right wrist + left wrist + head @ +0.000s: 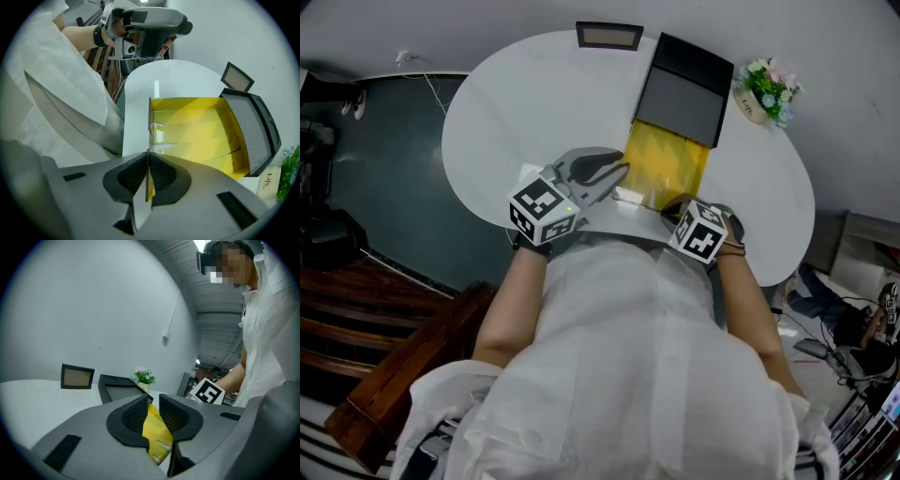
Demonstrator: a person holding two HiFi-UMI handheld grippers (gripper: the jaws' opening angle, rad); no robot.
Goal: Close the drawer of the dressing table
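Note:
The white dressing table [502, 112] has a yellow-lined drawer [667, 161] pulled out toward me. My right gripper [678, 203] is at the drawer's front edge. In the right gripper view, this gripper [148, 161] is shut on the thin front panel [150, 123], with the yellow inside [197, 126] beyond. My left gripper [614, 172] hovers over the tabletop just left of the drawer. Its jaws stand a little apart with nothing between them. In the left gripper view, the yellow drawer [157, 430] shows through the gap of this gripper [153, 401].
A dark raised lid [682, 89] stands behind the drawer. A small picture frame [609, 36] sits at the table's far edge and a flower pot [766, 89] at the far right. A wooden bench [403, 375] is at my left; cables and clutter [853, 328] lie at the right.

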